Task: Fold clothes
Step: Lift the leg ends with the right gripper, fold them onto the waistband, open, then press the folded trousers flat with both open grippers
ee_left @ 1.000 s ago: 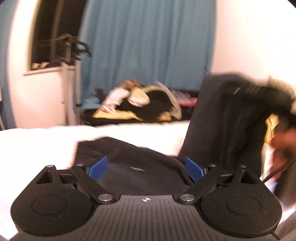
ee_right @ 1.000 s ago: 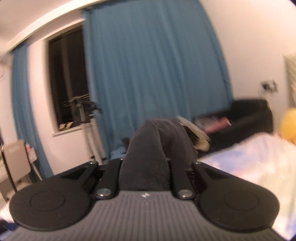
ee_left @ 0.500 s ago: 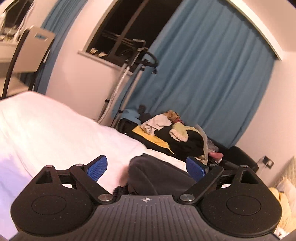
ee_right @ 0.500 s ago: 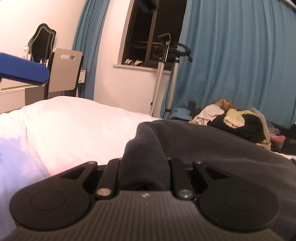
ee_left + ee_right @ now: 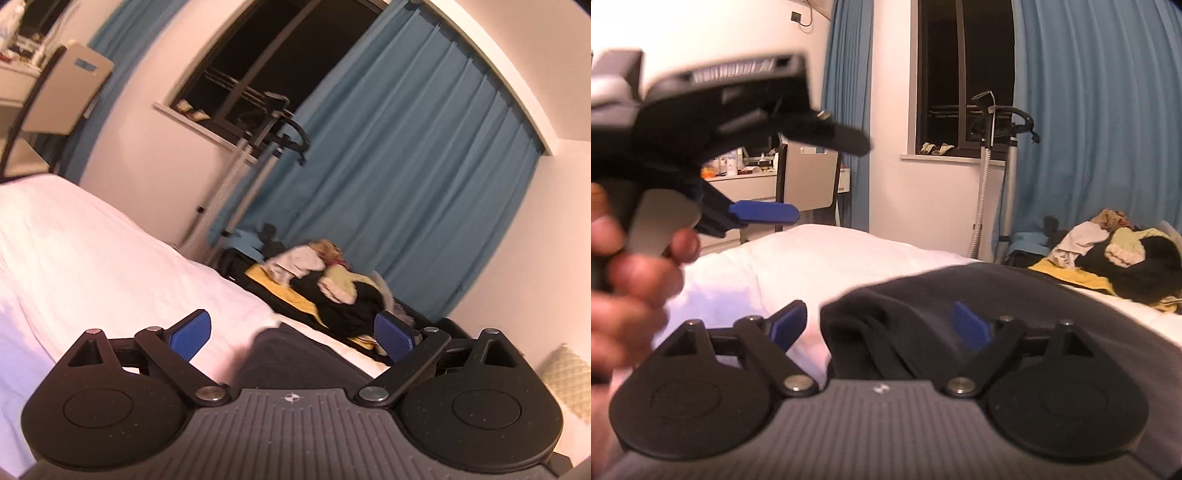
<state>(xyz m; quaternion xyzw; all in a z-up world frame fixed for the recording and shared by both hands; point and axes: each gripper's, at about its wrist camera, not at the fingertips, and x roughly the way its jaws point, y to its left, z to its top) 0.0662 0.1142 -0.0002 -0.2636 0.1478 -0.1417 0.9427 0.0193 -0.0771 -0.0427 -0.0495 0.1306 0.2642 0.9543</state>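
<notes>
Between the blue pads [image 5: 190,334] of the left gripper [image 5: 291,338], in the left wrist view, sits the folded edge of a dark grey garment [image 5: 295,360], lying on the white bed [image 5: 92,258] just ahead of the body. Pads spread wide apart, nothing pinched. Ahead and a bit right, past the bed edge: clothes pile [image 5: 325,291], yellow, white and black items heaped together. Further ahead blue curtains [image 5: 406,177] and a dark window [image 5: 266,62]. A garment steamer stand [image 5: 273,122] stands ahead, in front of the window. Far left, a chair [image 5: 62,96]. View slightly blurred.

Right wrist view: right gripper [image 5: 879,325] also spread open, gripping nothing. The dark grey garment [image 5: 1015,306] lies between and under the fingers and runs off to the right over the bed [image 5: 831,254]; its bunched folded edge sits just inside the left pad. Upper left of the view: the left gripper [image 5: 764,212], blurred, raised above the bed, one blue pad showing, held by a hand [image 5: 631,258] with fingers on the trigger. Ahead right, clothes pile [image 5: 1115,254]. Straight ahead, steamer stand [image 5: 990,122], window [image 5: 964,74], curtains [image 5: 1100,110]. Ahead left, chair [image 5: 809,181] by a desk [image 5: 746,177] with small cluttered items, too small to tell.
</notes>
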